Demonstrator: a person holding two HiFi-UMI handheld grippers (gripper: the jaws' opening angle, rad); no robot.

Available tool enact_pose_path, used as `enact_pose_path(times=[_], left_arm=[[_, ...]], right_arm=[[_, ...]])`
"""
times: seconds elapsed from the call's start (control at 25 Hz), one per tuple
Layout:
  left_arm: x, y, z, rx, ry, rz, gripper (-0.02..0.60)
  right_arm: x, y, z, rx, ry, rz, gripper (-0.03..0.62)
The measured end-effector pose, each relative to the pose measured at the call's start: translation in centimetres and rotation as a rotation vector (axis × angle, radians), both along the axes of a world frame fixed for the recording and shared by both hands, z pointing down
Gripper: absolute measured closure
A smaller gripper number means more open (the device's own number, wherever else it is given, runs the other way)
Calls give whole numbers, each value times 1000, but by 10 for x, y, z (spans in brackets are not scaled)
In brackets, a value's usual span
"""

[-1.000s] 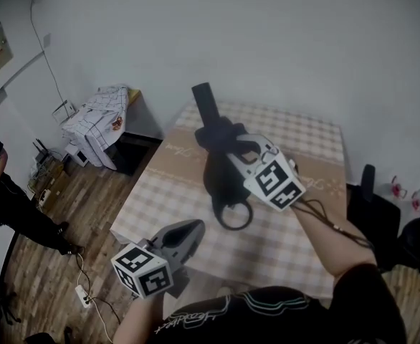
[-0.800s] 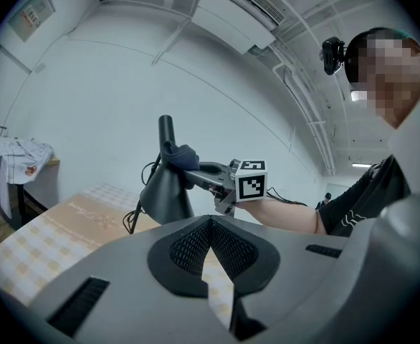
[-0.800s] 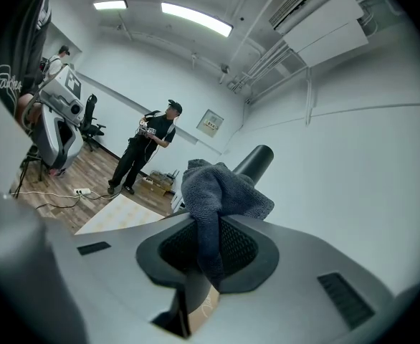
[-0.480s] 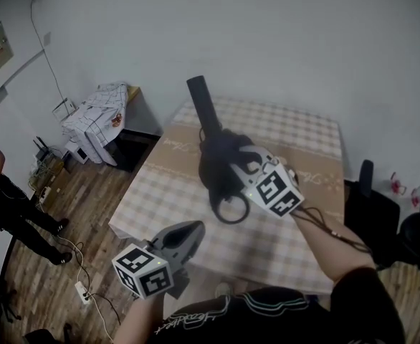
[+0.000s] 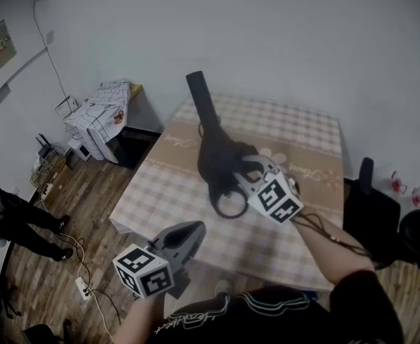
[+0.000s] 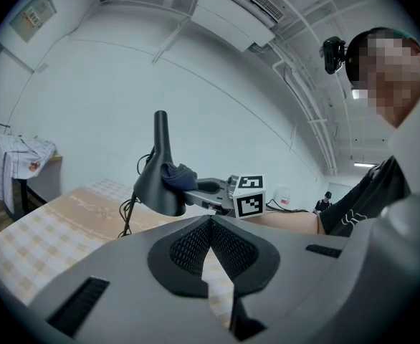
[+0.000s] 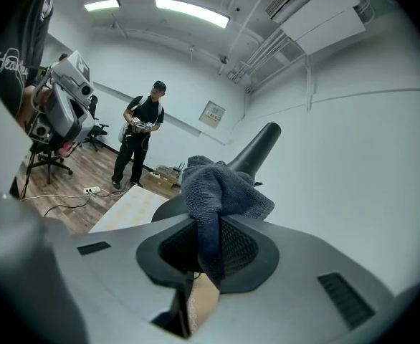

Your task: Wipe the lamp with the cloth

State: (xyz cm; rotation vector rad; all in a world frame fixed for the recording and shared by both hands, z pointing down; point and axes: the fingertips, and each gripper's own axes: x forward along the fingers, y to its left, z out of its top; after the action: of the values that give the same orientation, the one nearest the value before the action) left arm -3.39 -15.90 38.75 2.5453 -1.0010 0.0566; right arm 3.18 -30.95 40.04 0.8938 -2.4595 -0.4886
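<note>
Cloth slid down lamp; right claw clamped.

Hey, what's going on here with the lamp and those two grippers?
A person holds a gripper in each hand. The right gripper is shut on a dark grey cloth, holding it against the black lamp on the checked table. The left gripper hangs low near the table's edge, fingers together and empty.

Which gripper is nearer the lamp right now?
Right. The right gripper holds the cloth on the lamp; the left gripper hovers well short of it, touching nothing.
</note>
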Motion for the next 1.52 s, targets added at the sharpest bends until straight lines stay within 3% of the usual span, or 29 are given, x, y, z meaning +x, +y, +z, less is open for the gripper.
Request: enact_pose_path(times=[0.56,0.96,1.52], left_arm=[[12,27,7,-10,2,-27,583],[23,50,1,4,-2,-54,583],[40,78,-26,67,-43,-68,583]], right_arm=[[14,34,44,-94,61,-36,537],[27,59,46,-177,26,-63,537],[38,85,-36,-34,-42,-96,537]])
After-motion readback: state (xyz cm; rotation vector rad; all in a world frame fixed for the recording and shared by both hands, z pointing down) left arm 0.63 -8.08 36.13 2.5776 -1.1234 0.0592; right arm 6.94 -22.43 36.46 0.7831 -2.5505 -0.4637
